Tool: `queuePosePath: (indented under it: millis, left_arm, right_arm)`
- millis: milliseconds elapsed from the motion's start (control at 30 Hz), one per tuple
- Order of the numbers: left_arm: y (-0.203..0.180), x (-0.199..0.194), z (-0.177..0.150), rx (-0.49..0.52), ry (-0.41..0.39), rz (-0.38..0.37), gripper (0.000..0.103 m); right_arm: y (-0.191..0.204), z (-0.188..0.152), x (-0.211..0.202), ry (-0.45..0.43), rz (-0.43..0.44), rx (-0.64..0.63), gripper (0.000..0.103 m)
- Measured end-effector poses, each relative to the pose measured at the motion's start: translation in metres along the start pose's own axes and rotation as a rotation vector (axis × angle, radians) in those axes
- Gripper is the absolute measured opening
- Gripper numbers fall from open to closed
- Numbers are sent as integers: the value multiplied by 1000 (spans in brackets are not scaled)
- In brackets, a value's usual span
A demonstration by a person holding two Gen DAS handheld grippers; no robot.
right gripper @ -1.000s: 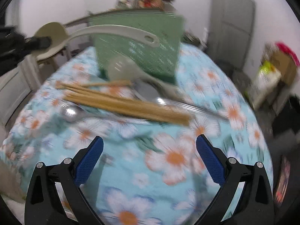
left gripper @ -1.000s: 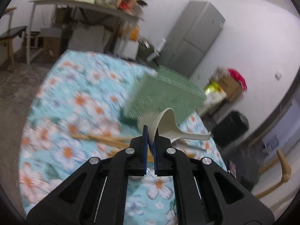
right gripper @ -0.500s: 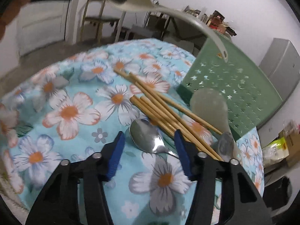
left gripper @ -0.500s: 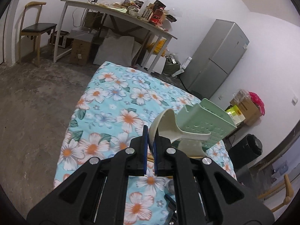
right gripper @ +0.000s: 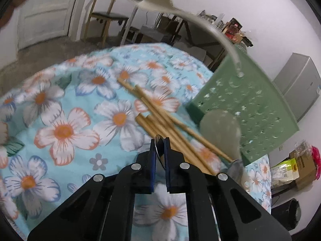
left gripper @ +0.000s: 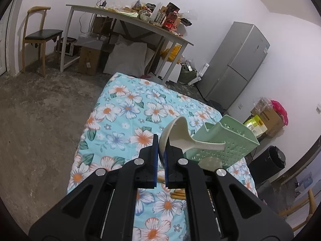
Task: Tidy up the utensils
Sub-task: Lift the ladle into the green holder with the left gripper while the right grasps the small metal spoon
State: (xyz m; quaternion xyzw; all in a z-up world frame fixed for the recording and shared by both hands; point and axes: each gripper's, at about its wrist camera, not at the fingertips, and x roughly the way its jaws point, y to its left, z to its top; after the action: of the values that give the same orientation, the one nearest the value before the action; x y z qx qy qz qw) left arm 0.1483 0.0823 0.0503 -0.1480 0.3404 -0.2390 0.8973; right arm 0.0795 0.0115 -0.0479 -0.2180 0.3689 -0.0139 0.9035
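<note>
Utensils: scattered on a floral cloth (right gripper: pixel 64 130) over the tabletop, beside a green holder (right gripper: pixel 250 108).
Cloth: blue with white-and-orange flowers, covering the whole surface.
Chopsticks (right gripper: pixel 160 118): a wooden bundle lying from 11 o'clock to 5 o'clock in the right wrist view, their far ends near the holder's base.
Metal spoon (right gripper: pixel 159 152): on edge between the right jaws, its bowl rim showing above the pads.
Right gripper (right gripper: pixel 159 142): jaws clamped on the metal spoon, low over the cloth at 6 o'clock.
Left gripper (left gripper: pixel 159 152): jaws clamped on the ladle's bowl, held above the cloth.
Ladle (left gripper: pixel 176 134): cream plastic, handle reaching toward 3 o'clock, its tip over the holder's open top.
Pale spoon (right gripper: pixel 220 128): lying on the cloth against the holder's front wall.
Holder: perforated, standing at the cloth's far right corner, 2 o'clock.
</note>
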Motion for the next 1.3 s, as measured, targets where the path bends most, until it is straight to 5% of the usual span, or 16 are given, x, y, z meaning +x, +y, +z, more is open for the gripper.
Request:
queuePosePath:
  millis: [733,1300]
  left_arm:
    - [-80,-13,47,202,-128,2,4]
    - [-145,36,62,625,-52,262,4]
  right_arm:
    - [-194,-18,-104,-227,183,656,4]
    - [-232,-8,-107,-313,197,705,4]
